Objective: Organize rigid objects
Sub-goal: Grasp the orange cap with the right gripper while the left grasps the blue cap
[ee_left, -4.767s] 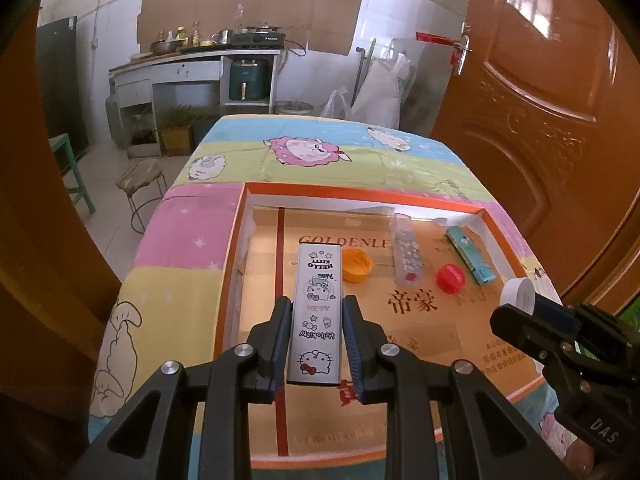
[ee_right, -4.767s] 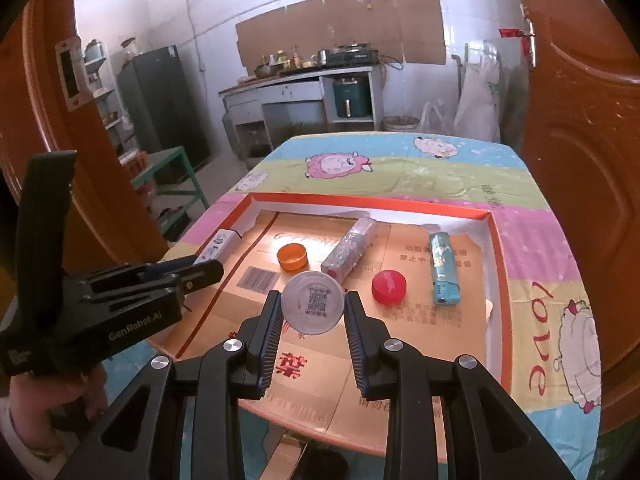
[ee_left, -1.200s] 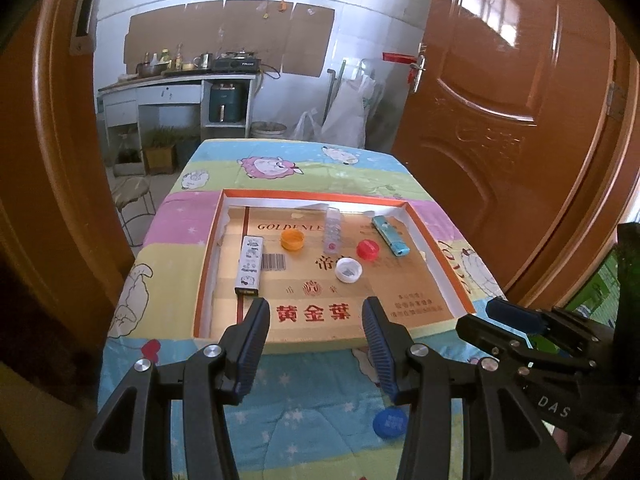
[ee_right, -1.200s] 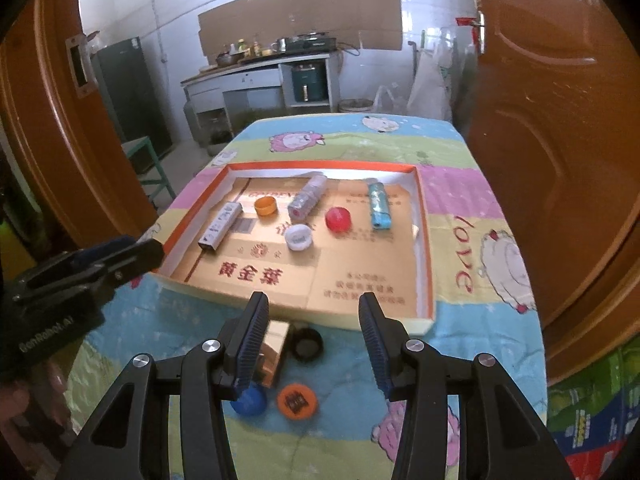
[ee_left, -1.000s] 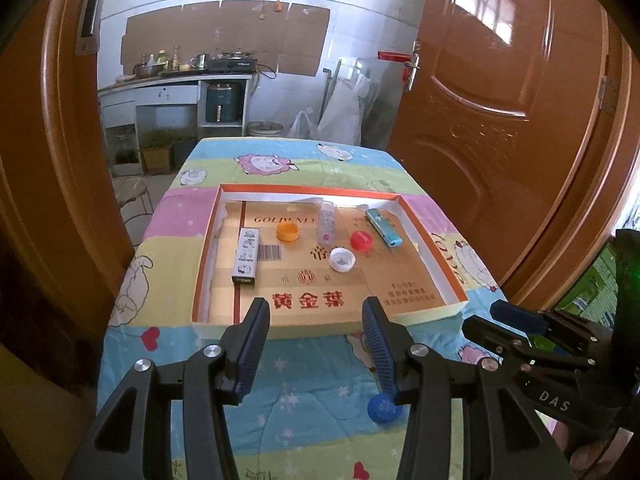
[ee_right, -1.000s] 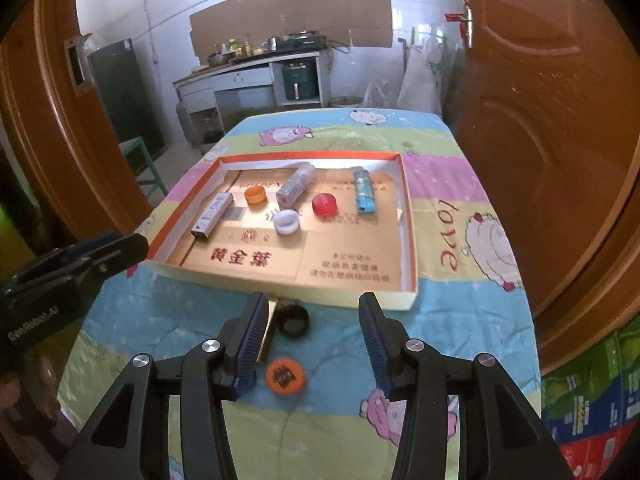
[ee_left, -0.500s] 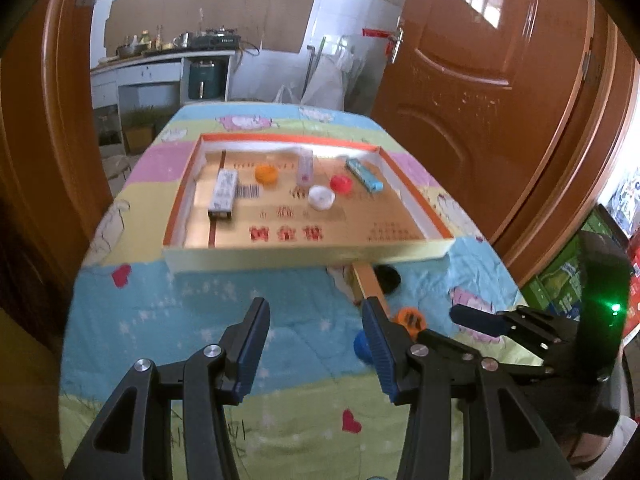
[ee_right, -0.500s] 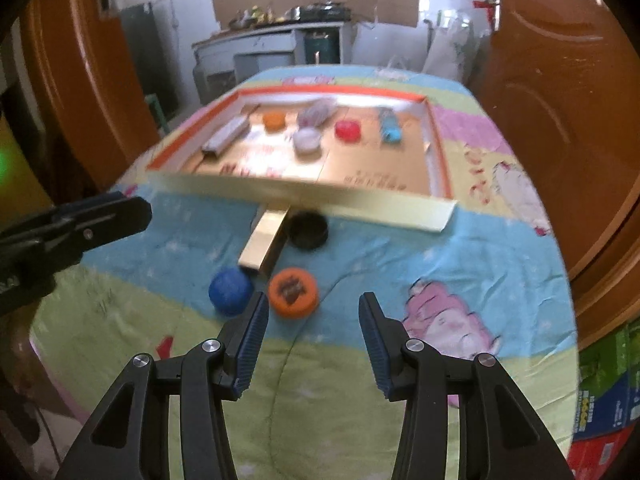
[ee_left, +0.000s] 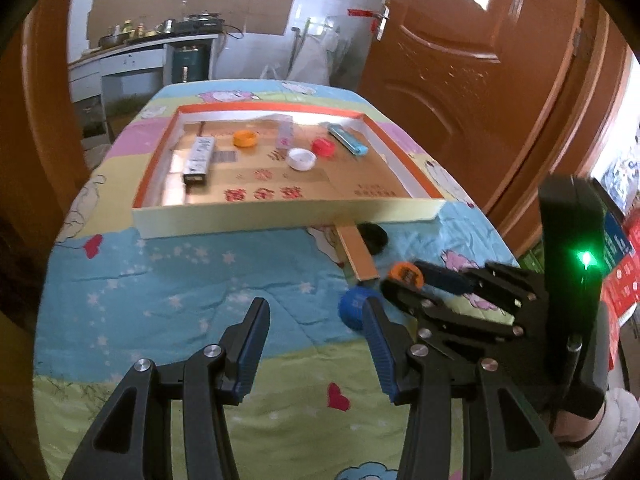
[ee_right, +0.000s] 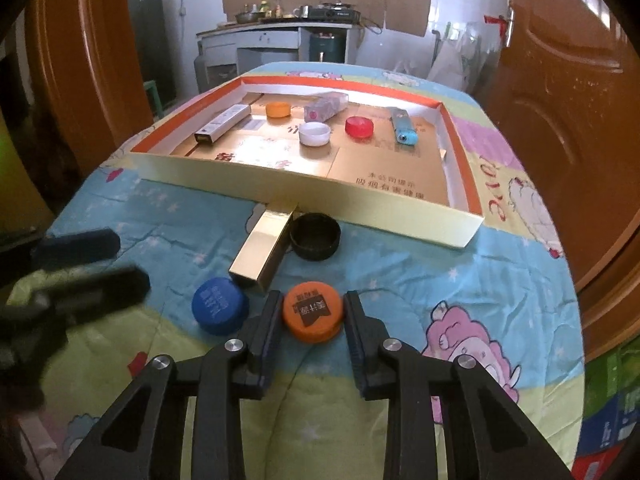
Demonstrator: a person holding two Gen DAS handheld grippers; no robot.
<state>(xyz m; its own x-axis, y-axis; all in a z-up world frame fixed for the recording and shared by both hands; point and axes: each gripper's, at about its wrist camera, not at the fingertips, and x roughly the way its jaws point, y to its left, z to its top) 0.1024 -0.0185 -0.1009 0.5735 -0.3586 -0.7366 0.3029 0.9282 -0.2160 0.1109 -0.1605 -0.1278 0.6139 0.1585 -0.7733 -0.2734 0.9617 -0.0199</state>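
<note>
Glossy gold box [ee_right: 264, 252], matt plastic orange cap [ee_right: 312, 316] — creased printed cloth [ee_right: 420, 280] beneath.

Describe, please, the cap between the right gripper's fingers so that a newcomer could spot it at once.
Start at the shallow cardboard tray on the cartoon bedsheet; four loose things lie just outside its near wall. Nearest the camera is the orange cap, between the closing fingers of the right gripper. Unlike the blue cap beside it, the black cap or the gold box, it is orange with black print.
</note>
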